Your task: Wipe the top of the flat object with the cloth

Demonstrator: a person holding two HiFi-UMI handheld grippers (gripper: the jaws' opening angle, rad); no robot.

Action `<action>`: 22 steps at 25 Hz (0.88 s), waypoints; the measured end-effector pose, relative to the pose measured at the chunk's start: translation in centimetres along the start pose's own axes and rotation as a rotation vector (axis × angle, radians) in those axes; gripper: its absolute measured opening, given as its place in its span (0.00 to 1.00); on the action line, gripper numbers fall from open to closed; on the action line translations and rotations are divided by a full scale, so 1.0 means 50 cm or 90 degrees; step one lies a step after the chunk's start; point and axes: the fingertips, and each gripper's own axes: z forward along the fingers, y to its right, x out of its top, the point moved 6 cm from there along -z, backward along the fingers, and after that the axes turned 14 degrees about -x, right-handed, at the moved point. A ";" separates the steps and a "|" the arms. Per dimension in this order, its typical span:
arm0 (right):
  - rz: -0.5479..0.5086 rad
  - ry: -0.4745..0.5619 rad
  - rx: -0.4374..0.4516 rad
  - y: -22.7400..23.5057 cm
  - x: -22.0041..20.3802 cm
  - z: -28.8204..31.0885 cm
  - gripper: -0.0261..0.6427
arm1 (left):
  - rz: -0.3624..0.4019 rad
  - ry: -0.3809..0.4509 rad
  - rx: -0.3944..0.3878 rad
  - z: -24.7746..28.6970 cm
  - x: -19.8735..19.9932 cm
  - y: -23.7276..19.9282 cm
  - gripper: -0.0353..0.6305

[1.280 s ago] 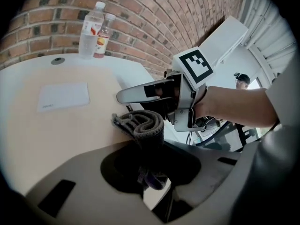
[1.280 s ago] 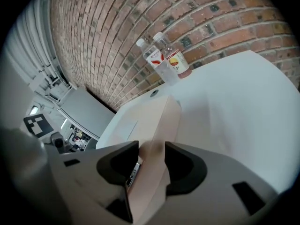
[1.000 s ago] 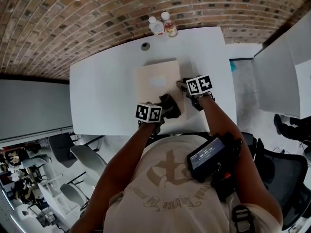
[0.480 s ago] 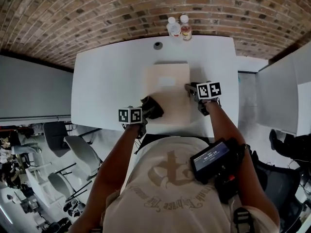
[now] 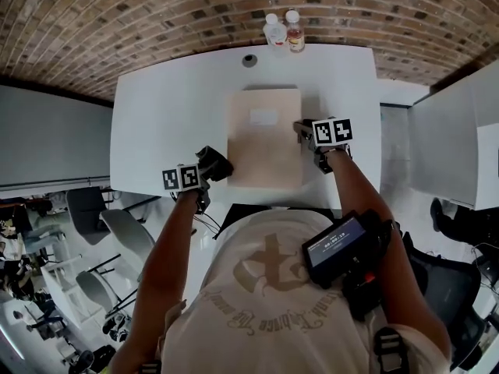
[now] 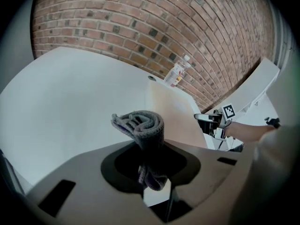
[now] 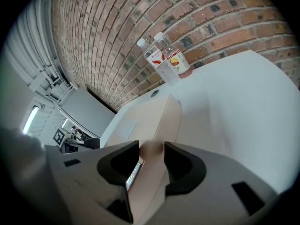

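Now the left gripper (image 5: 209,167), clamping the cloth (image 6: 142,124), has slid off the box (image 5: 263,142), which the right gripper (image 7: 151,159) pinches steady: 1 pass seems done.

Two bottles (image 5: 294,31) stand side by side at the far edge of the white counter (image 5: 156,131), against a brick wall (image 5: 117,22) (both are labelled). A round grommet (image 5: 249,60) sits just beside them. Grey chairs (image 5: 129,240) stand off the counter's near left corner.

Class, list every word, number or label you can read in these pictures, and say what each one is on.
Nothing can be read for certain.
Labels on the two bottles: too small.
Pale sticker on the flat box: blurred.
Screen on the chest device: digits blurred.
Print on the shirt: ornate lettering, illegible.
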 end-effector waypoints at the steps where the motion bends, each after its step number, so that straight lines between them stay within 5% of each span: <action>1: 0.000 0.000 -0.001 0.000 0.000 -0.001 0.31 | -0.005 0.009 -0.006 -0.008 0.000 0.000 0.21; 9: 0.007 0.006 0.001 0.000 -0.001 0.001 0.31 | 0.047 0.012 -0.110 0.017 0.001 0.104 0.21; 22: 0.021 0.007 -0.003 -0.001 -0.001 0.001 0.31 | 0.149 -0.127 -0.233 0.207 -0.027 0.303 0.21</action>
